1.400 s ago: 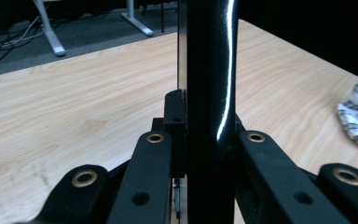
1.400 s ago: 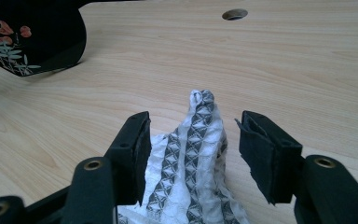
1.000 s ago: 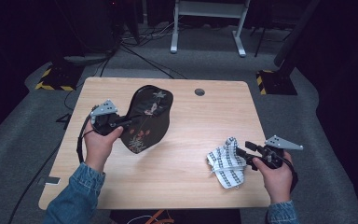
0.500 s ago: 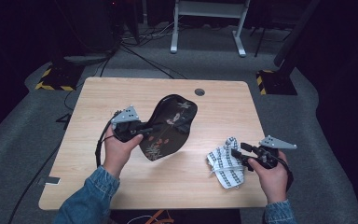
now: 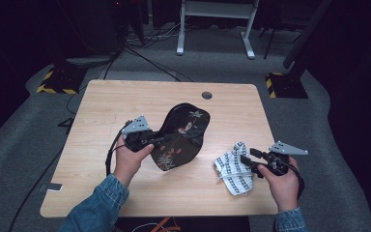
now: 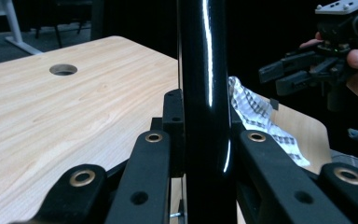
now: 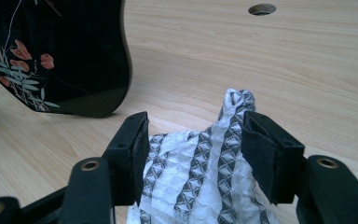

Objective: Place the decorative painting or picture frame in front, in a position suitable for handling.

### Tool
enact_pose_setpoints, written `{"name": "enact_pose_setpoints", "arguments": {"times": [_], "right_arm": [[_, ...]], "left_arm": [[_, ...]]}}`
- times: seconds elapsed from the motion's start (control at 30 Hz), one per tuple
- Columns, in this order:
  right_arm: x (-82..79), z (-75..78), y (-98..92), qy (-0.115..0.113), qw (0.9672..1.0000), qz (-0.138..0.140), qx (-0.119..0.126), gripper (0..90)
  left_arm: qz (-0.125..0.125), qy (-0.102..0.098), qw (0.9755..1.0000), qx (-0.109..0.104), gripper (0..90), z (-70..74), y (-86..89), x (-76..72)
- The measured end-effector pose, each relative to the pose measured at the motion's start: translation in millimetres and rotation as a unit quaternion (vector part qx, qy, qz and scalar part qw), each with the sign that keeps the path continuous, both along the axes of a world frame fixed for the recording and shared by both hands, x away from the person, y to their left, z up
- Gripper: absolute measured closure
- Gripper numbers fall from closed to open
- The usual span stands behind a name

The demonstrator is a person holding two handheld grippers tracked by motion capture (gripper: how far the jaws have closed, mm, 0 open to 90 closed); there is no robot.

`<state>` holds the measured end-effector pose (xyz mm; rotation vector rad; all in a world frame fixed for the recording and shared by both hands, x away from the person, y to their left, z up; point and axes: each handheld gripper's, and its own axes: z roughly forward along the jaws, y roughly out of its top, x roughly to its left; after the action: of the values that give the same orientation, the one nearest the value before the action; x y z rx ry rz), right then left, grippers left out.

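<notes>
Black lacquered tray (image 5: 181,135) with a painted flower pattern sits near the middle of the high view, tilted up on its lower edge over the wooden table (image 5: 101,111). Left gripper (image 5: 157,141) has its jaws clamped tight on the tray's rim, seen edge-on in the left gripper view (image 6: 204,93). Right gripper (image 5: 246,162), at the lower right, has its jaws spread wide around a bunched white patterned cloth (image 5: 234,169), pads pressing its sides (image 7: 205,163).

A light wooden table (image 5: 101,125) with a round cable hole (image 5: 206,95) stands on grey carpet (image 5: 19,145), a white metal frame (image 5: 212,24) and black-and-yellow striped blocks (image 5: 58,82) behind it.
</notes>
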<state>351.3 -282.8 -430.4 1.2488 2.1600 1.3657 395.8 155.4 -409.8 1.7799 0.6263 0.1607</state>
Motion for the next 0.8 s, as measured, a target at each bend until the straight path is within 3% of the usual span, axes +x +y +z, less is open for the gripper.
{"name": "enact_pose_setpoints", "arguments": {"times": [0.1, 0.23, 0.4, 0.67, 0.8], "right_arm": [[0.6, -0.1, 0.4, 0.001, 1.0000, 0.000, 0.000, 43.0], [1.4, 1.5, 2.5, -0.003, 1.0000, 0.002, -0.005, 42.9], [0.3, 6.8, 1.6, -0.008, 0.9998, -0.011, -0.013, 45.3], [2.8, 9.8, -0.5, -0.017, 0.9994, -0.026, -0.017, 51.1], [6.4, 8.0, 5.0, -0.013, 0.9992, -0.028, -0.023, 51.9]], "left_arm": [[0.000, 0.009, 0.9999, 0.014, 79.3, -0.5, 7.1, -2.6], [0.001, 0.017, 0.9998, 0.009, 79.1, -2.8, 12.0, -6.1], [-0.003, 0.013, 0.9996, 0.027, 77.5, -1.5, 14.1, -11.0], [0.001, 0.009, 0.9997, 0.024, 72.7, -0.2, 20.2, -16.0], [0.014, 0.005, 0.9999, 0.009, 58.6, 1.6, 24.1, -19.4]]}}
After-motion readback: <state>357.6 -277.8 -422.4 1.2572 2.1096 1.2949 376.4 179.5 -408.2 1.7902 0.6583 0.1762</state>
